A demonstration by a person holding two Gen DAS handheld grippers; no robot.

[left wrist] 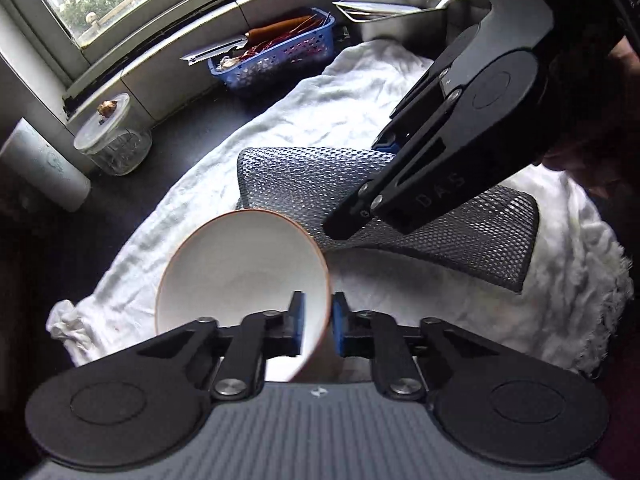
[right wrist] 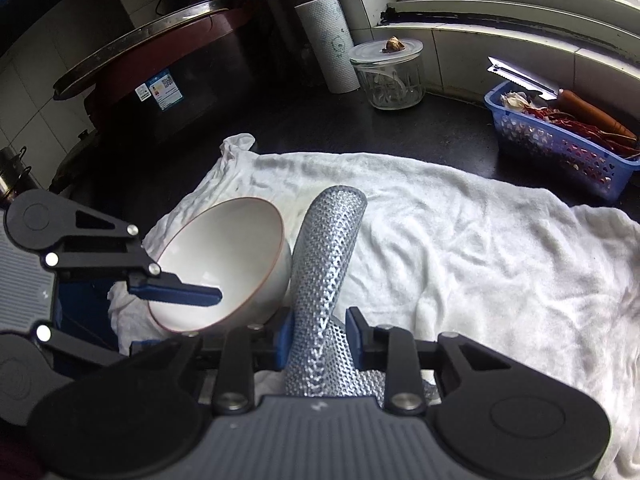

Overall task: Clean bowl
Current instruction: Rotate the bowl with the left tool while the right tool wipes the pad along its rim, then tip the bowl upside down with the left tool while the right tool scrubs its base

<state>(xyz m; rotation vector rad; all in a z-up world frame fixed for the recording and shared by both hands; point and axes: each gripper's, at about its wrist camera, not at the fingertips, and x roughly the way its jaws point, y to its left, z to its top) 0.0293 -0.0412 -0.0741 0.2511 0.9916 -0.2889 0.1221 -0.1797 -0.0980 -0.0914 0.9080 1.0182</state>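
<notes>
Between the blue pads of the left gripper point(left wrist: 318, 326) sits the wall of the white bowl point(left wrist: 240, 268): one pad is inside, the other outside, and they are clamped on the rim. From this claw the bowl leans forward and to its left, tilted, with the open mouth turned toward the other claw, above the white towel point(left wrist: 328, 120).

Ahead and to the right of it, the right gripper point(right wrist: 318, 338) is closed on a silver mesh scrubbing cloth point(right wrist: 328, 256). The cloth stands up like a roll just beside the outer wall of the bowl; whether it touches, I cannot tell for sure.

For a good wipe, I think the left claw should keep the bowl firm and tilted so. The right claw should bring the free end of the mesh over the rim and rub in circles inside. A thin rim can slip, so the pressure should be gentle.
</notes>
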